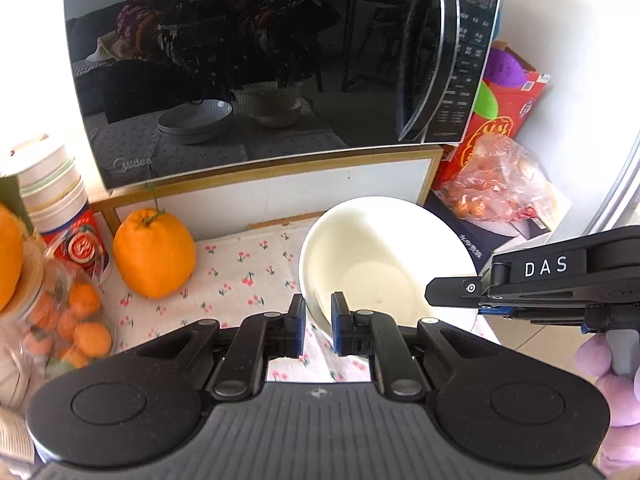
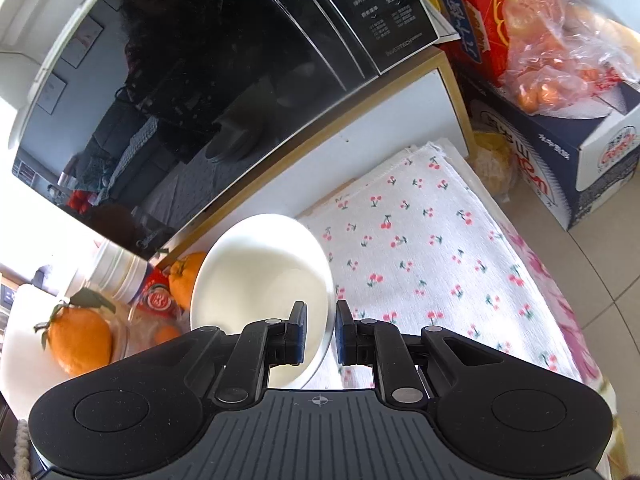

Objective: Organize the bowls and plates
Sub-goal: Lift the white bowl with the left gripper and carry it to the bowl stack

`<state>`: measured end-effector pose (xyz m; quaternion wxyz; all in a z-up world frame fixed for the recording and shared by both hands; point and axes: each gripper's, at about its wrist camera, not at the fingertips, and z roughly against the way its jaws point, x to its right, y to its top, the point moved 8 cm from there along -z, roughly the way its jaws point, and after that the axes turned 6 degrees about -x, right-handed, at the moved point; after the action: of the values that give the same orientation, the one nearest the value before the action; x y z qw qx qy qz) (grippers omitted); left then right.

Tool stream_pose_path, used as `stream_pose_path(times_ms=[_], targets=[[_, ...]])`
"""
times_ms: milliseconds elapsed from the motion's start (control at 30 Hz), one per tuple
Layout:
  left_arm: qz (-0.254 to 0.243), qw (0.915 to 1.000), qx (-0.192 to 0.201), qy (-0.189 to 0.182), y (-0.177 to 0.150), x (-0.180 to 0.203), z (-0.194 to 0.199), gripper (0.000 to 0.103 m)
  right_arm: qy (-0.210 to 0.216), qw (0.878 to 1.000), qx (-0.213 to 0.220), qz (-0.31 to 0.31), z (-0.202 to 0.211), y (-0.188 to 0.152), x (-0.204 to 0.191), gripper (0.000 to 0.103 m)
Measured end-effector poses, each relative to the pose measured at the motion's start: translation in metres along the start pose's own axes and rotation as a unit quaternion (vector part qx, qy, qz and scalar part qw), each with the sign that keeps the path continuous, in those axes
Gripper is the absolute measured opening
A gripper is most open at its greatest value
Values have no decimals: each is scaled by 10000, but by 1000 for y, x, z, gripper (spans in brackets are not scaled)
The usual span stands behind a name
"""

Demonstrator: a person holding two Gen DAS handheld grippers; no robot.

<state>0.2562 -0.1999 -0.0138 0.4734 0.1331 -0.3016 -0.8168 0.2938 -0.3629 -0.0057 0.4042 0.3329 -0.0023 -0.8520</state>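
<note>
A white bowl [image 1: 380, 264] hangs tilted above the cherry-print cloth [image 1: 248, 276], held by both grippers at once. My left gripper [image 1: 319, 320] is shut on the bowl's left rim, with the blue pads on either side of the wall. The right gripper [image 1: 436, 294] comes in from the right and meets the opposite rim. In the right wrist view the same bowl [image 2: 260, 272] sits left of centre, and my right gripper [image 2: 322, 332] is shut on its right rim above the cloth [image 2: 432, 240]. The inside of the bowl is bare.
A black microwave [image 1: 248, 64] on a wood-framed stand fills the back; its door reflects stacked dishes. A big orange [image 1: 154, 254], stacked paper cups [image 1: 56, 192] and a jar of small oranges [image 1: 68, 320] stand left. A red box [image 1: 500, 120], bagged oranges [image 1: 496, 184] and a blue box [image 2: 568, 160] crowd the right.
</note>
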Motion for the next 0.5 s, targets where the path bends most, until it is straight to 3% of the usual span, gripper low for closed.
stream_pose_path(times_ms=[500], targets=[[382,9988,2,-302,-58,23,46,12,-220,9997,-61,119,54,-56,9,15]])
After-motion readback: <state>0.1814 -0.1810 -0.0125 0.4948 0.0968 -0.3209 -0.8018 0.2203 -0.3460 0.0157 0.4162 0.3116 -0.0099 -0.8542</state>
